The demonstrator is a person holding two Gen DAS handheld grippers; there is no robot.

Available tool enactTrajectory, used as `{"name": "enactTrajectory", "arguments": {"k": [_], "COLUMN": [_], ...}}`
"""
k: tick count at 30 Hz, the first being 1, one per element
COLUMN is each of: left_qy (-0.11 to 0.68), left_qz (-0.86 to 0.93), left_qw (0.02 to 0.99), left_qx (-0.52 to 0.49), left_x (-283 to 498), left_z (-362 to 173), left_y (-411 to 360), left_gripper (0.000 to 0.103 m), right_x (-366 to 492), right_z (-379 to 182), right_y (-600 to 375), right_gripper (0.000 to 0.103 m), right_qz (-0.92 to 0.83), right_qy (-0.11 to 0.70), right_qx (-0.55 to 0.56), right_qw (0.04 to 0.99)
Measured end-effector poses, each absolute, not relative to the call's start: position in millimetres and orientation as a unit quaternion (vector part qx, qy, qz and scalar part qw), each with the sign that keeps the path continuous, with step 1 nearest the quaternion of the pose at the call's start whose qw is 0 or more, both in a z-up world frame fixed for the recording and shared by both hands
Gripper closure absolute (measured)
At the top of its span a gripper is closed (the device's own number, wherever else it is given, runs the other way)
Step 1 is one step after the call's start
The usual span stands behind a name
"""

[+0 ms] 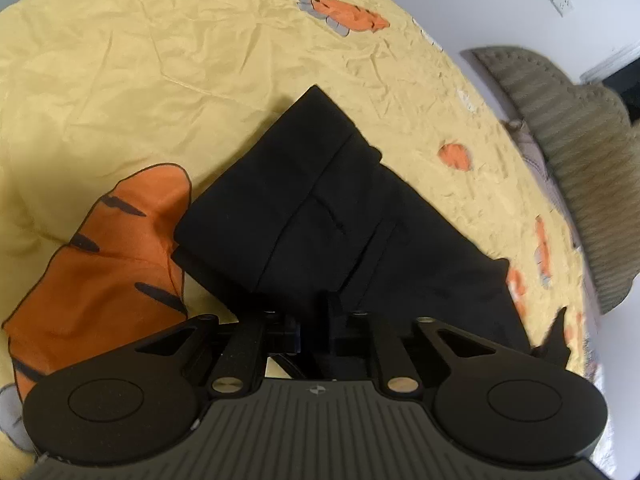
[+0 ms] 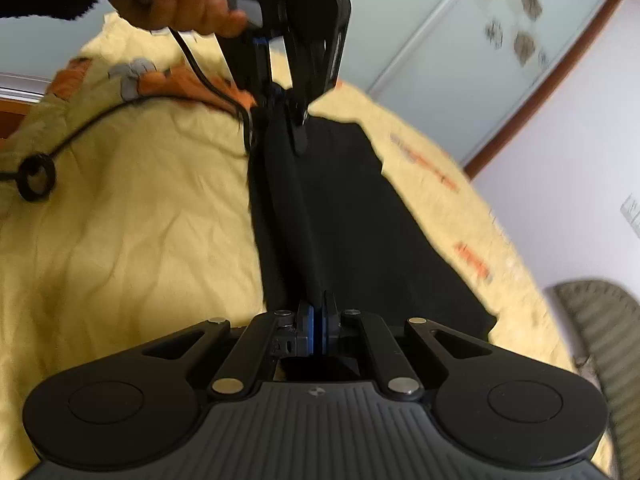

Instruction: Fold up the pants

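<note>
Right gripper (image 2: 318, 312): jaws drawn tight on a raised edge of the black pants (image 2: 360, 220), the blue pads almost touching with a thin ridge of cloth pinched between them. That ridge runs taut from this gripper to the left gripper (image 2: 298, 128), which the right wrist view shows ahead, held in the person's hand (image 2: 192, 0) and also clamped on the same lifted fold; a black cable (image 2: 120, 110) trails from it across the bedding. In the left wrist view, the left gripper (image 1: 314, 316) has its fingers close together with dark cloth between them, though black on black makes the contact itself hard to read. Beyond the tools, the pants lie on a yellow bedspread (image 1: 140, 80) printed with orange tigers (image 1: 112, 256); they form a compact rectangle several layers thick, with a stepped edge where the layers overlap, and one side extends toward the grippers. A ribbed olive cushion (image 1: 580, 152) sits beyond the bed's edge, near a white wall. Judged state of the task: the legs appear already brought together and the length folded at least once, so the work is well advanced. What seems left is to carry the held edge over the stack, lay it flat, release both grippers and smooth the bundle.
</note>
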State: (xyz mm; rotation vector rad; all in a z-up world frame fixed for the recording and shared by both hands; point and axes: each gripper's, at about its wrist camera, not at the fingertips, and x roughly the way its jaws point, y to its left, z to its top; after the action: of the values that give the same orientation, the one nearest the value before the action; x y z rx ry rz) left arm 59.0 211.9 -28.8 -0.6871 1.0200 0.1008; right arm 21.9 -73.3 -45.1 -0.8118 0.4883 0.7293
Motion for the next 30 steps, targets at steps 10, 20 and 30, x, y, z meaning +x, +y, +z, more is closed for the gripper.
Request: {"name": "enactTrajectory", "arguments": {"k": [10, 20, 30], "left_qy": [0.393, 0.377, 0.402], "left_qz": [0.174, -0.082, -0.315], "left_qw": [0.889, 0.92, 0.854], "left_qx": [-0.154, -0.07, 0.1], "left_x": [24.0, 44.9, 51.0], "left_z": [29.0, 47.9, -22.4], "left_y": [177.2, 60.3, -83.7], "left_gripper": [0.029, 0.015, 0.018], "right_x": [-9.7, 4.3, 121.9], "right_z": [-19.5, -21.4, 16.3], "right_y": [-118.1, -193.8, -411.0], "right_gripper": [0.086, 0.081, 0.08], "right_qz": [0.296, 0.21, -0.1], "right_qy": [0.242, 0.353, 0.349], "right_qx": [-0.312, -0.228, 0.092], "right_qw": [0.87, 0.883, 0.927]}}
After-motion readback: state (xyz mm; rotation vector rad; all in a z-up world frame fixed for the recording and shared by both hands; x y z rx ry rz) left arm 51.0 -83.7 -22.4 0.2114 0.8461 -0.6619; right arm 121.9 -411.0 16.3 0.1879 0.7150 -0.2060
